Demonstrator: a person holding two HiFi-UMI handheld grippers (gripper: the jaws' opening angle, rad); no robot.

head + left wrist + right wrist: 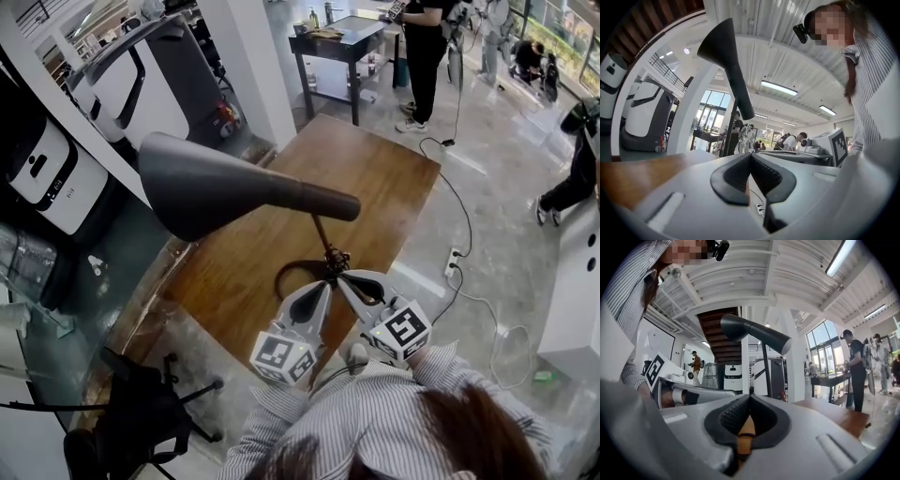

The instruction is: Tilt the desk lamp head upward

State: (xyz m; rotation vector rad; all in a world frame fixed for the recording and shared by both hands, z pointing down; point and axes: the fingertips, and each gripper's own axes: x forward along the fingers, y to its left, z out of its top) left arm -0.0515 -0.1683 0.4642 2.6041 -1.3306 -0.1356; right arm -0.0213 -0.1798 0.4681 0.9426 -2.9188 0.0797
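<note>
The desk lamp stands on the wooden table (375,178). Its black cone head (216,187) points left and a little downward, on a thin stem (321,232) that rises from a dark base (289,277). My left gripper (325,284) and right gripper (341,277) meet tip to tip at the stem's lower joint. In the left gripper view the jaws of that gripper (750,154) are shut, and the stem (731,126) runs just left of the tips. In the right gripper view the right gripper (750,395) is shut with the stem (766,373) just to its right. The lamp head (754,333) hangs above.
A black office chair (141,422) sits at the table's near left corner. White machines (56,178) line the left. A power strip (454,262) with cables lies on the floor at right. A metal cart (342,42) and a standing person (427,56) are beyond the table.
</note>
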